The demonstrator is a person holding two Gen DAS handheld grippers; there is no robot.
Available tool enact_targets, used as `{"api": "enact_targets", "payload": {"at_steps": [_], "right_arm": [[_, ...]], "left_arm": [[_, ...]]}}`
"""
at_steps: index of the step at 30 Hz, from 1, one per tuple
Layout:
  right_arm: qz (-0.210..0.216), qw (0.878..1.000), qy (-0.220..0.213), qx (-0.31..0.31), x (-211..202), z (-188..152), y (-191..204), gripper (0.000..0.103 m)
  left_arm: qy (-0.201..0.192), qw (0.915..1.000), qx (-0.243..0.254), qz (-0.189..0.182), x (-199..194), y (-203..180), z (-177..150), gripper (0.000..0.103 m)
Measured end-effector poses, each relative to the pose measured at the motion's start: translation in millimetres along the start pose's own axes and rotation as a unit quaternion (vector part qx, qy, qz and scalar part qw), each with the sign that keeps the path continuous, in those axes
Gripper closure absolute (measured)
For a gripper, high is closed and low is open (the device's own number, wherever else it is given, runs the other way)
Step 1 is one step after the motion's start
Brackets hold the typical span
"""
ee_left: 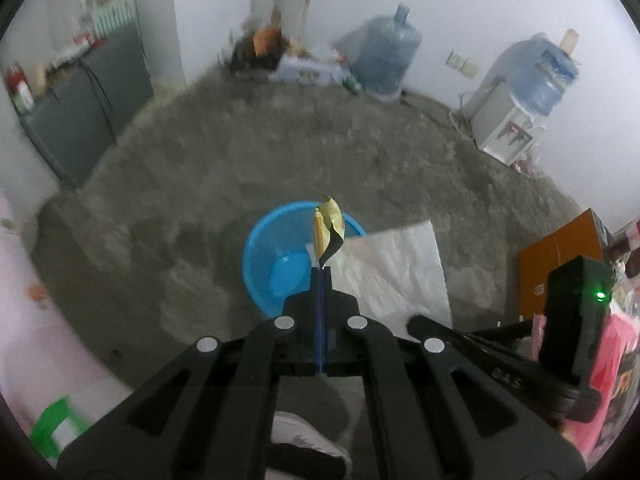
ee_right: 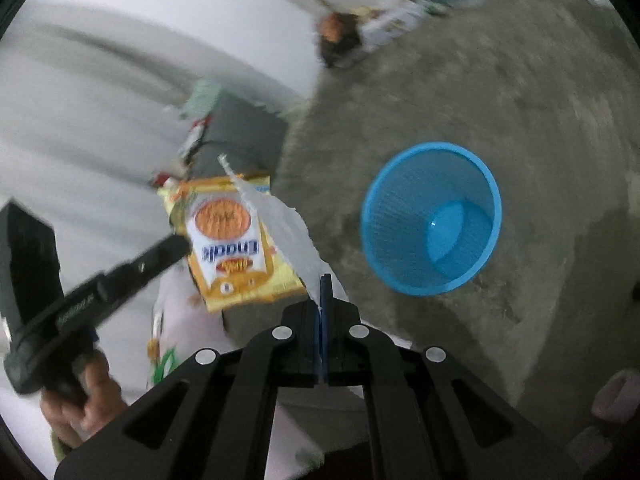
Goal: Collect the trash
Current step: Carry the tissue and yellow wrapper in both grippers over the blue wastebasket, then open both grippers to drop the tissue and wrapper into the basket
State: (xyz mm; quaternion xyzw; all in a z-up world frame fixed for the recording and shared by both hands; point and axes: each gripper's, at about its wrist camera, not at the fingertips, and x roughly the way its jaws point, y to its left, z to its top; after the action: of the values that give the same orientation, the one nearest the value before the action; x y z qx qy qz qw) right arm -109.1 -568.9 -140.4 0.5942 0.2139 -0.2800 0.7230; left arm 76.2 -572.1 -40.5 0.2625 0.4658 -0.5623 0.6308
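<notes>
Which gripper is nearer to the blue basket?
Left. The left gripper, holding a wrapper, hangs over the blue basket; the right gripper is beside it.

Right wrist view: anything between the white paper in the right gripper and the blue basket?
Nothing: bare concrete floor separates the white paper from the blue basket, seen in the right wrist view.

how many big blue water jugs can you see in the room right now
2. One water jug stands on the floor by the far wall, next to a pile of clutter. The other jug sits upside down on the white dispenser to its right. Others may be out of view.
</notes>
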Motion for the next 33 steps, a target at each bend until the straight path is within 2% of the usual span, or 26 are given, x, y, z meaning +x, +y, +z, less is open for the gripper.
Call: {"api": "enact_targets", "payload": {"at_steps": [5,9,10,11,12,13,17,21,24,26,28,30,31,33], "right_arm": [[-0.003,0.995,0.006,0.095,65,39,-47,0.102],[-0.009,0.991,-0.005,0.137,97,61,-70,0.099],[-0.01,0.989,-0.007,0.15,106,65,-77,0.092],[-0.009,0.987,-0.002,0.159,116,69,-84,0.086],[-0.011,0.985,0.004,0.17,123,71,-90,0.072],[-0.018,0.982,0.006,0.187,129,72,-97,0.063],[-0.037,0.98,0.001,0.196,136,74,-108,0.053],[-0.041,0.981,-0.001,0.191,130,72,-100,0.052],[-0.041,0.986,-0.006,0.161,111,65,-84,0.052],[-0.052,0.99,-0.012,0.127,92,57,-67,0.051],[-0.065,0.994,-0.022,0.088,72,48,-47,0.043],[-0.083,0.995,-0.033,0.041,47,35,-23,0.042],[-0.085,0.995,-0.039,0.014,34,27,-9,0.038],[-0.092,0.994,-0.052,-0.03,9,13,15,0.029]], "left_arm": [[0.039,0.9986,-0.034,-0.013,67,17,26,0.103],[0.061,0.997,-0.046,-0.009,103,25,38,0.103],[0.07,0.9962,-0.051,-0.009,112,25,38,0.095],[0.077,0.9953,-0.058,-0.009,120,25,39,0.081],[0.079,0.9947,-0.065,-0.008,124,27,38,0.076],[0.072,0.9948,-0.072,-0.008,126,27,40,0.071],[0.06,0.9958,-0.067,-0.019,117,21,34,0.06],[0.042,0.9975,-0.055,-0.016,91,16,28,0.06],[0.019,0.9987,-0.045,-0.016,65,15,27,0.059],[-0.008,0.999,-0.037,-0.022,34,14,25,0.053],[-0.038,0.9984,-0.026,-0.033,0,13,19,0.05],[-0.062,0.997,-0.012,-0.044,-34,12,10,0.043],[-0.074,0.9966,-0.004,-0.035,-55,12,2,0.038],[-0.091,0.9955,0.001,-0.028,-87,13,-13,0.036]]}}
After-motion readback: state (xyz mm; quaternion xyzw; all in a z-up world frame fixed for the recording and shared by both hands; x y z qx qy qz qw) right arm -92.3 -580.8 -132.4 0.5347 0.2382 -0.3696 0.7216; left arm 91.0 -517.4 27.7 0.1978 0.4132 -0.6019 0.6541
